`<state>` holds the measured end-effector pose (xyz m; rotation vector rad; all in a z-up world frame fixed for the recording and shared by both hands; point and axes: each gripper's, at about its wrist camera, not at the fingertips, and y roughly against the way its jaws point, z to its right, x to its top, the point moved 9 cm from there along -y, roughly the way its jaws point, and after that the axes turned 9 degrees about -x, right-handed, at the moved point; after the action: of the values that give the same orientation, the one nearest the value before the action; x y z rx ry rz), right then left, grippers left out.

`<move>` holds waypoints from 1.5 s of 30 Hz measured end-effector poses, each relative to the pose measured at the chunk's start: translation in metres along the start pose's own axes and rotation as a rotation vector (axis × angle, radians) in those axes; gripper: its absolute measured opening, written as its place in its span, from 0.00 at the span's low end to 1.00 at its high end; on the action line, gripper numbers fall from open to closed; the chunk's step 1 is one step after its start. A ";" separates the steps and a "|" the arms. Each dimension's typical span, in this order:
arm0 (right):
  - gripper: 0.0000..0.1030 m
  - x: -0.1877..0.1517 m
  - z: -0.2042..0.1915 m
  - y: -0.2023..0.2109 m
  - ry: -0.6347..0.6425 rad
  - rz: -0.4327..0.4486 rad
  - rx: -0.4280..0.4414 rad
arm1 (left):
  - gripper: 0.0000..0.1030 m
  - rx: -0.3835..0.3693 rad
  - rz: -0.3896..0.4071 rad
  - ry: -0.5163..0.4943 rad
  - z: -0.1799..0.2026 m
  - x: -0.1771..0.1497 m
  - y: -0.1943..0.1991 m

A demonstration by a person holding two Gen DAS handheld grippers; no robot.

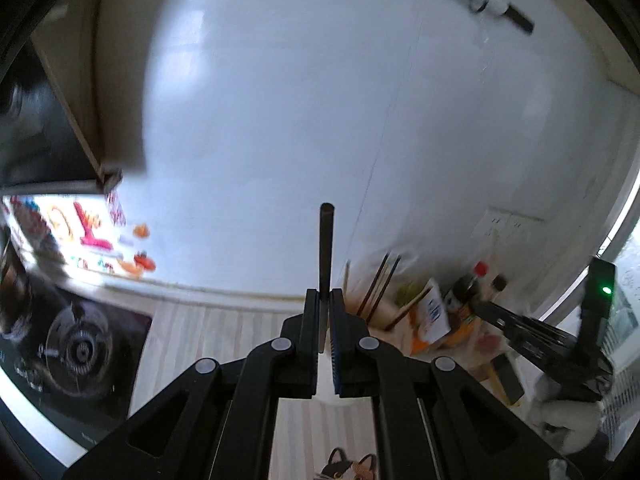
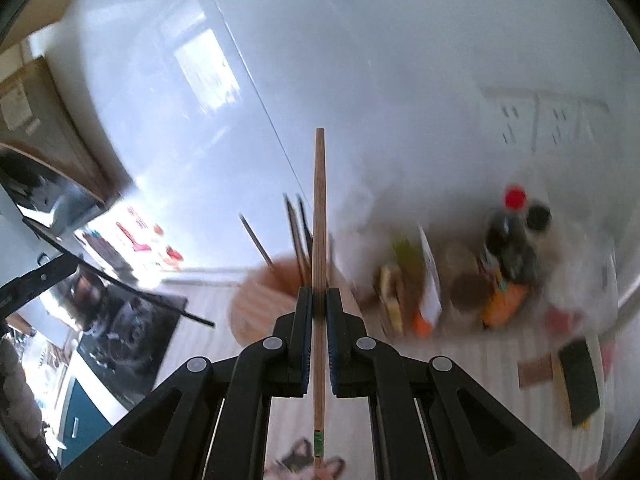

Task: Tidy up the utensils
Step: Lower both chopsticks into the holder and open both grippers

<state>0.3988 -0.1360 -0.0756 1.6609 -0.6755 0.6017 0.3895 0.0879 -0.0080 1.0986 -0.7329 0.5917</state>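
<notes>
My left gripper (image 1: 324, 294) is shut on a dark chopstick (image 1: 325, 240) that stands upright between its pads. My right gripper (image 2: 319, 292) is shut on a light wooden chopstick (image 2: 319, 208), also upright, with a green band near its lower end. A round wooden holder (image 2: 260, 304) with several dark chopsticks (image 2: 298, 232) stands on the counter just behind the right gripper. The same holder shows in the left wrist view (image 1: 384, 312), right of the left gripper. The right gripper appears at the right edge of the left wrist view (image 1: 520, 328).
Sauce bottles (image 2: 508, 248), boxes and packets (image 2: 404, 284) crowd the counter's back right by a tiled wall with sockets (image 2: 548, 120). A gas stove (image 1: 80, 352) sits at the left. A black flat object (image 2: 578, 380) lies at the right. A cat-print mat (image 1: 348, 464) lies below.
</notes>
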 end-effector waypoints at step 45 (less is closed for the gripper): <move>0.64 0.020 0.064 -0.015 -0.138 0.214 -0.066 | 1.00 0.077 -0.075 -0.023 0.004 -0.005 -0.073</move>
<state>0.4254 -0.1987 -0.0839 1.5898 -0.9727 0.6126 0.4399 0.0583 -0.0525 1.2007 -0.6907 0.5481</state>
